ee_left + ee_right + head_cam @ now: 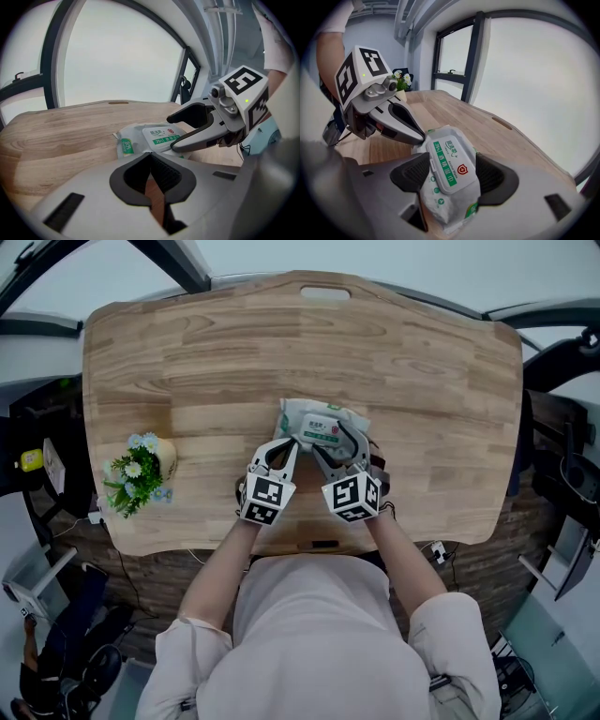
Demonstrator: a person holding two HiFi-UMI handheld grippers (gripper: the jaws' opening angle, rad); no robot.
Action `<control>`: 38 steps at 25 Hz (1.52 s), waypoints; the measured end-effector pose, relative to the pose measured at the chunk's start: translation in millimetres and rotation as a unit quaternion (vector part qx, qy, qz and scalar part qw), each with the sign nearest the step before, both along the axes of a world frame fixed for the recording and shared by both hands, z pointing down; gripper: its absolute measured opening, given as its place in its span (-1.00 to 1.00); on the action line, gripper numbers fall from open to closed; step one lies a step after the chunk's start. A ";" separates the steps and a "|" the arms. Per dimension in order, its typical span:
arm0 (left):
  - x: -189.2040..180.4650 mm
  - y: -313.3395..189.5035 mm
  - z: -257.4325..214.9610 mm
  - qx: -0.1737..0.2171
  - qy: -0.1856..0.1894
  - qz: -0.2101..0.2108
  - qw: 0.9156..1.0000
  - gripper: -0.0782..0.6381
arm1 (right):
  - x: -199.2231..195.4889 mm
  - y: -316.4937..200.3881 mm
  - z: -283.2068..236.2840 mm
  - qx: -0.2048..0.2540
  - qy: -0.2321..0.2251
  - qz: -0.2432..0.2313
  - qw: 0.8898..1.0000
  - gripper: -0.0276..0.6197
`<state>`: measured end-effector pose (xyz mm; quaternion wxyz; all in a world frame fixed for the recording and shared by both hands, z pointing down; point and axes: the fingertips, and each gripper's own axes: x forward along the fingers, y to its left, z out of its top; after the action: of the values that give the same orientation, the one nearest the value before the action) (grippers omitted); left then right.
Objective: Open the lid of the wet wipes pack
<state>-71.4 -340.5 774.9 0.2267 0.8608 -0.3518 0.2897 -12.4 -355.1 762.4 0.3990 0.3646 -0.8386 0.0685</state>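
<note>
Near the table's point(187, 362) front edge, the pack point(323, 426) is lying flat, its lid point(450, 161) facing up and sitting fully closed. The right gripper point(452, 165) is straddling the pack across its width, with both pads pressing against its sides, so it is holding the pack in place. The left gripper point(151, 157) is pinched shut on nothing, and its tip is touching the pack's edge just beside the lid's corner.

The main risk is probably that the closed tip is meeting the soft wrapper rather than the lid's lip. If it pushes from there, it may be denting the film or sliding over the lid instead of lifting it. A sideways push could also be dragging the pack out of the right gripper, since the wrapper looks slick and yielding. Squeezing harder on the right could be bowing the pack and bearing on the lid's rim, making the catch harder to free. Prying upward while the hold is loose may be lifting the whole pack off the wood. The flowers point(141, 470) are standing well apart to the left, out of harm's way.
</note>
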 end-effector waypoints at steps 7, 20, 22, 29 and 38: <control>0.3 0.3 0.1 -0.001 0.005 0.000 1.000 -0.72 | -12.0 1.2 -7.7 0.046 0.109 -0.092 0.989 -0.02; 0.1 -0.3 -0.2 0.004 0.000 0.003 1.000 -0.72 | -21.2 4.5 -18.6 0.059 0.188 -0.157 0.968 -0.16; 0.0 -0.2 0.1 0.003 0.000 0.003 1.000 -0.72 | -21.7 4.9 -19.6 0.061 0.191 -0.158 0.967 -0.17; 0.8 -1.0 0.4 0.002 -0.001 0.003 1.000 -0.72 | -21.8 5.1 -20.7 0.060 0.195 -0.156 0.966 -0.19; -0.1 -1.2 1.4 0.000 -0.001 0.003 1.000 -0.72 | -14.8 -11.1 -43.1 0.108 0.186 -0.110 0.970 -0.83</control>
<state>-71.5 -341.7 776.2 0.2256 0.8616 -0.3494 0.2910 -27.1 -366.2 719.3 0.5110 0.3178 -0.7871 -0.1356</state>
